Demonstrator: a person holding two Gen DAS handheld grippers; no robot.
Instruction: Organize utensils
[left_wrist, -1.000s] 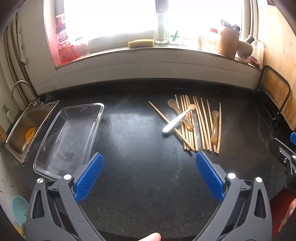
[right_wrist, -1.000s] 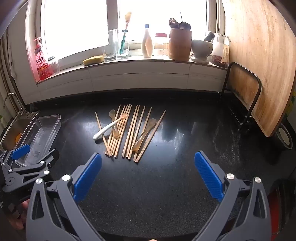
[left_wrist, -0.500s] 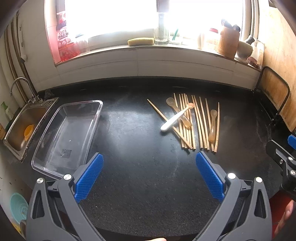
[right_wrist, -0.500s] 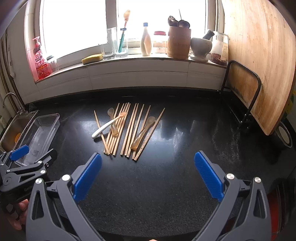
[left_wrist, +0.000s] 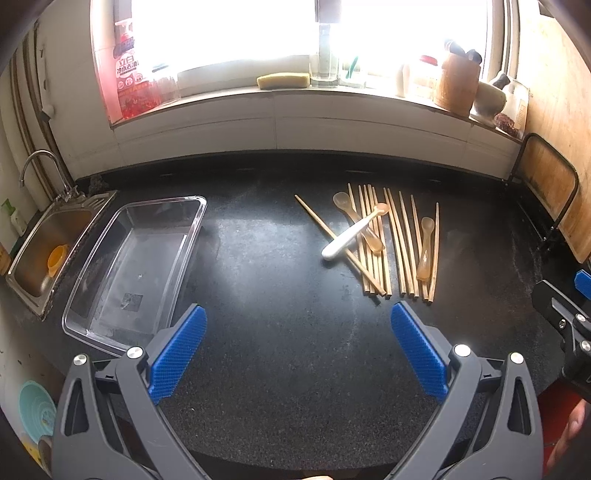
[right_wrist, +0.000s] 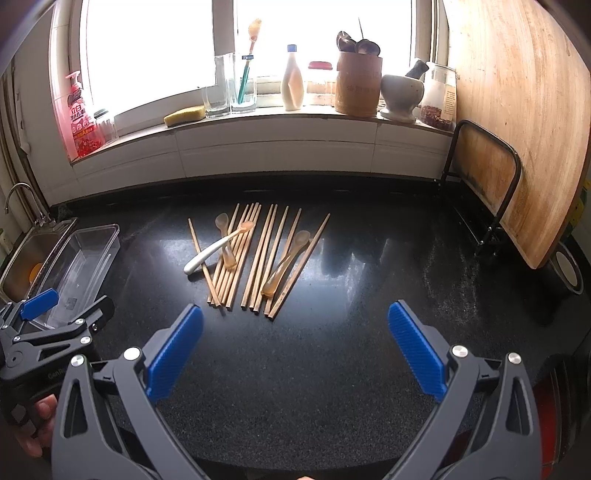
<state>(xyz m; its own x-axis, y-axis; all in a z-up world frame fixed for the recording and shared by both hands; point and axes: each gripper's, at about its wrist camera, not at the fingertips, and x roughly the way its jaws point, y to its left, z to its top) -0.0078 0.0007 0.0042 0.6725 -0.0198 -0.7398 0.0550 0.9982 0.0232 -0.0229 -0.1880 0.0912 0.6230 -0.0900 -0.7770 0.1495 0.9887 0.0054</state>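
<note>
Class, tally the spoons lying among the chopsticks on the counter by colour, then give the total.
Translucent amber spoons: 2
White-handled spoon: 1
Total: 3

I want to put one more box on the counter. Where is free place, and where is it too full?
Bare counter lies between the clear tray and the chopsticks, and in front of them toward both open grippers. Right of the chopsticks is free up to the cutting board rack. The windowsill is crowded; spoons lie across the chopsticks.
</note>
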